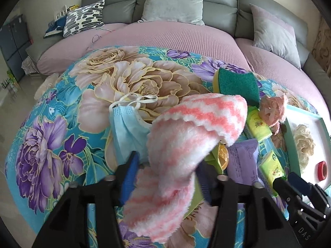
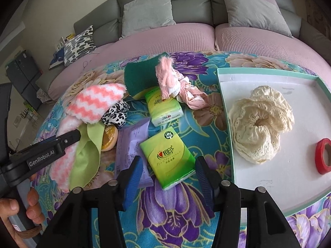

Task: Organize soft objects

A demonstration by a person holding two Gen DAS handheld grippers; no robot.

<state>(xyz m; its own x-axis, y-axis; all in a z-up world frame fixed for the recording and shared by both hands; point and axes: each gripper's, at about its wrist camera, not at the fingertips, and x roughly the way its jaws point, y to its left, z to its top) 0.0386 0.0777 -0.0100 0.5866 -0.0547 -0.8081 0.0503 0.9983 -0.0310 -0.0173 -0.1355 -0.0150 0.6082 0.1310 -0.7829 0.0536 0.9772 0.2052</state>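
Observation:
My left gripper (image 1: 165, 171) is shut on a fluffy pink-and-white striped cloth (image 1: 186, 136), holding it above the floral-covered table; the cloth also shows in the right wrist view (image 2: 97, 105). My right gripper (image 2: 167, 171) is open, its blue pads either side of the near end of a green tissue pack (image 2: 167, 155) lying on the table. A white tray with a teal rim (image 2: 227, 111) at the right holds a cream lace cloth (image 2: 260, 124) and a red tape roll (image 2: 323, 155). A blue face mask (image 1: 128, 128) lies left of the cloth.
On the table lie a green sponge (image 2: 140, 76), a pink knit cloth (image 2: 178, 84), a second tissue pack (image 2: 163, 107), a purple packet (image 2: 132, 144), a lime cloth (image 2: 89, 150), a black-and-white scrunchie (image 2: 115, 115) and an orange tin (image 2: 109, 138). A sofa with cushions (image 1: 173, 4) stands behind.

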